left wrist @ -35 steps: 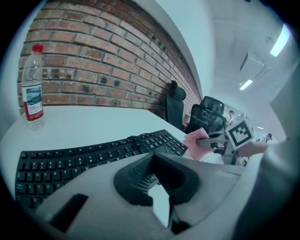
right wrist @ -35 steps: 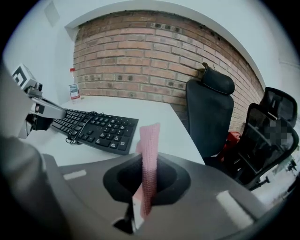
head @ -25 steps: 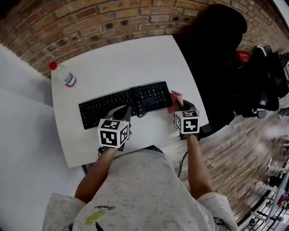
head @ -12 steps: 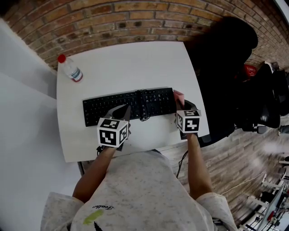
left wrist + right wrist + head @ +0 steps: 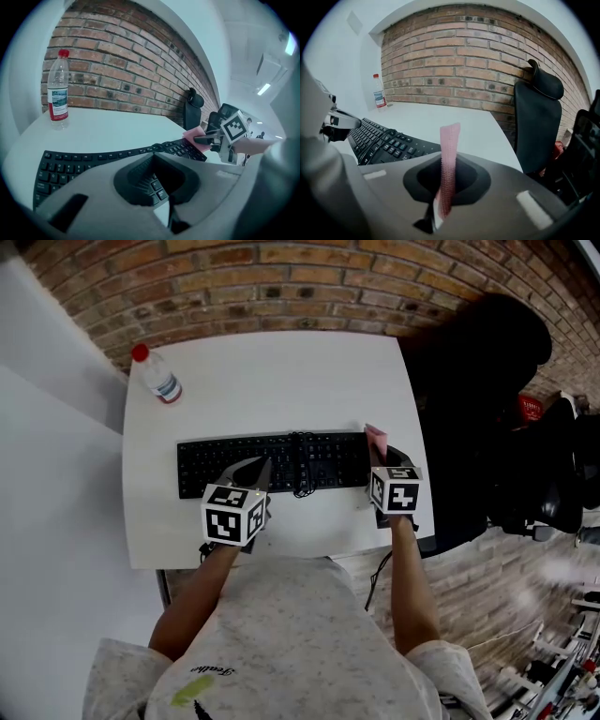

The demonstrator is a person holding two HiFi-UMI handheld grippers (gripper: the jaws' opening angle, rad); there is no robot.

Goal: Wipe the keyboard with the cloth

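Observation:
A black keyboard (image 5: 272, 463) lies across the white table (image 5: 272, 371). My right gripper (image 5: 378, 448) is at the keyboard's right end, shut on a pink cloth (image 5: 374, 438) that stands up between its jaws. The right gripper view shows the cloth (image 5: 449, 154) pinched upright in that gripper (image 5: 444, 190), with the keyboard (image 5: 382, 143) to its left. My left gripper (image 5: 249, 472) hovers over the keyboard's front edge near the middle, its jaws together and empty. In the left gripper view this gripper (image 5: 161, 185) looks over the keys (image 5: 84, 159) toward the right gripper (image 5: 213, 139) and the cloth (image 5: 193, 136).
A clear water bottle (image 5: 157, 374) with a red cap stands at the table's far left corner. A black cable (image 5: 300, 470) crosses the keyboard's middle. A black office chair (image 5: 478, 381) stands right of the table, a brick wall (image 5: 281, 277) behind it.
The head view has swung, so the table sits squarer in frame. Both grippers keep about the same places against the keyboard, the right one still holding the cloth.

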